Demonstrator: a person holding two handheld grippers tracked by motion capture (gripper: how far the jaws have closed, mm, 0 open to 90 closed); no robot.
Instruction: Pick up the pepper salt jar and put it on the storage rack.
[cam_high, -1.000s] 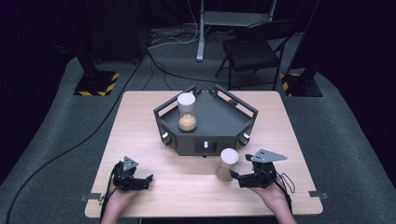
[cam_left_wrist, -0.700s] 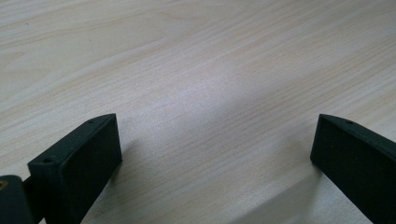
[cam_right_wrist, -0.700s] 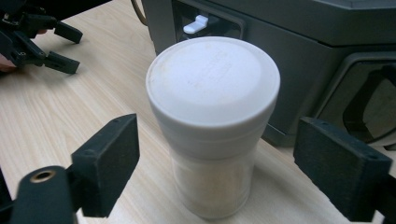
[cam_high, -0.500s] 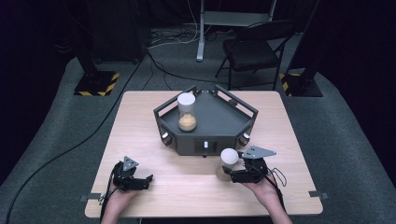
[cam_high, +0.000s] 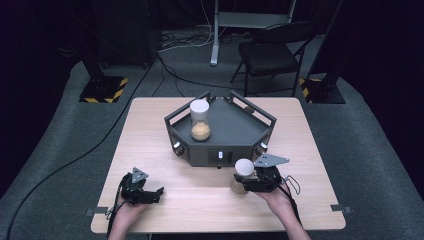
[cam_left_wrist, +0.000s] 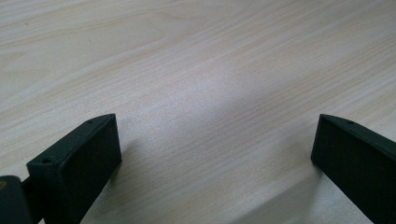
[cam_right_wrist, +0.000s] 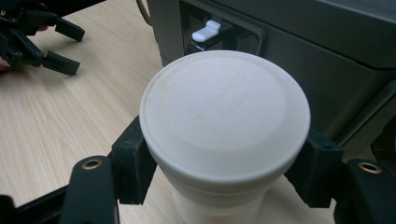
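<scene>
A clear jar with a white lid (cam_high: 244, 166) stands on the wooden table (cam_high: 200, 215) just in front of the dark grey tray (cam_high: 235, 127). My right gripper (cam_high: 241, 184) has just been closing and is now shut on this jar (cam_right_wrist: 224, 112); its pads (cam_right_wrist: 133, 163) press the body on both sides under the lid. A second white-lidded jar (cam_high: 200, 120), with tan grains in its bottom, stands upright in the tray's left part. My left gripper (cam_high: 158, 195) rests at the table's front left, open, with bare wood between its jaws (cam_left_wrist: 215, 154).
The tray's front wall carries a small white switch (cam_right_wrist: 205, 31), close behind the held jar. The left gripper (cam_right_wrist: 51, 42) lies well off to that jar's side. A folding chair (cam_high: 272, 50) and stand bases with cables are on the floor beyond the table.
The right gripper moved left to the front jar and its jaws closed around it. The left gripper stayed where it was.
</scene>
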